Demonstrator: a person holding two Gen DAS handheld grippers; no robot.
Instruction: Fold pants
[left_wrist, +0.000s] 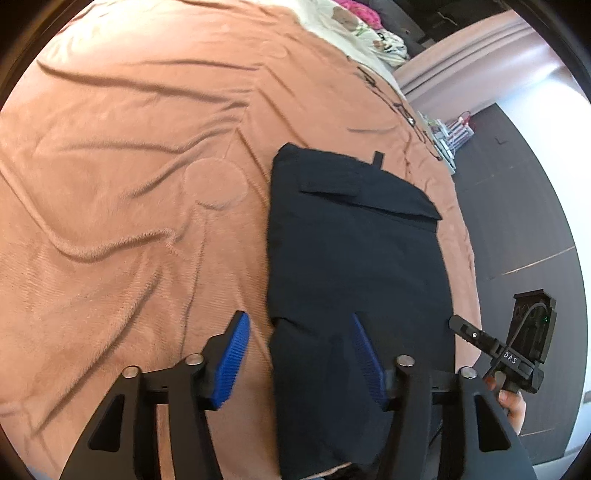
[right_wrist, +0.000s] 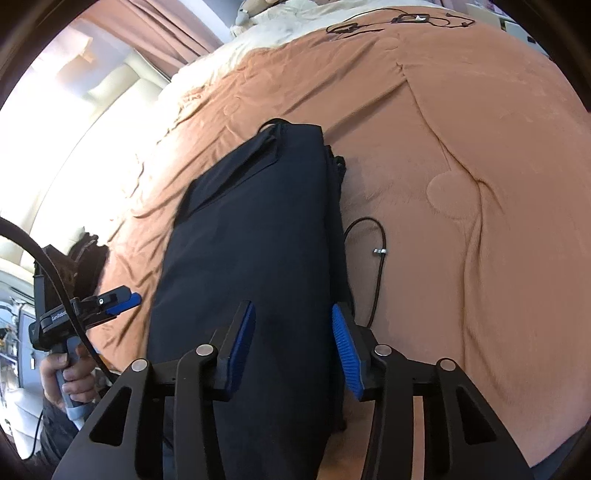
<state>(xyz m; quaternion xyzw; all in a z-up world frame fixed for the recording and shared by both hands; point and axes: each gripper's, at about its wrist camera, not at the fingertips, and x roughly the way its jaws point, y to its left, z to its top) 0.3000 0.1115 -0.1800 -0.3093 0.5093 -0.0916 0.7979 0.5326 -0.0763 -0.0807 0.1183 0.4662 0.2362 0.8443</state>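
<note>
1. Bed (left_wrist: 129, 147) with wrinkled orange blanket (right_wrist: 461, 129).
2. Folded dark pants (left_wrist: 354, 258) lie on the blanket.
3. Black cable (right_wrist: 380, 266) just beside the pants.
4. More cables (right_wrist: 399, 20) at far end.

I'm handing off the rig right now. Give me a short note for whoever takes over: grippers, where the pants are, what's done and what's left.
Left gripper: open, holding nothing, jaws straddling the near left edge of the pants.
Right gripper: open, holding nothing, hovering over the pants' near right edge.
Pants: dark, lying on the orange blanket as a long, narrow, layered strip, far end pointing up the bed.
Black cord: loose on the blanket just right of the pants; avoid pinching it.
Done: pants appear folded lengthwise.
Left: likely grip the near end with both grippers and fold it across.
</note>
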